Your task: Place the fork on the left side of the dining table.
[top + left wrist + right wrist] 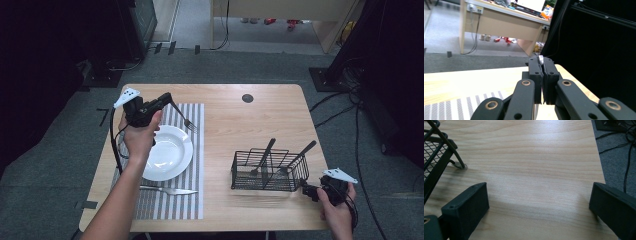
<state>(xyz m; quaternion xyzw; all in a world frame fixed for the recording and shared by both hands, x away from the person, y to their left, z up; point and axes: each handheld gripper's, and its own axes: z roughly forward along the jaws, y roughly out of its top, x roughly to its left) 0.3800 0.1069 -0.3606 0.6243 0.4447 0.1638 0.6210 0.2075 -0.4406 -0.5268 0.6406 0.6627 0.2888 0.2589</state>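
Observation:
My left gripper [167,99] hangs above the far edge of the striped placemat [192,202], shut on the handle of a fork [182,115]. The fork slants down to the right, its tines above the mat beside the white plate [176,150]. In the left gripper view the jaws stand pressed together with the silver fork handle [540,59] poking out at their tips [543,65]. A knife [170,190] lies on the mat in front of the plate. My right gripper [306,190] rests open at the table's near right, and its jaws [536,195] stand wide over bare wood.
A black wire basket [270,173] stands right of centre, with two dark-handled pieces of cutlery [266,151] leaning in it; its corner [439,157] lies just left of my right gripper. A round cable hole [247,98] is near the table's far edge. Cables run over the floor at right.

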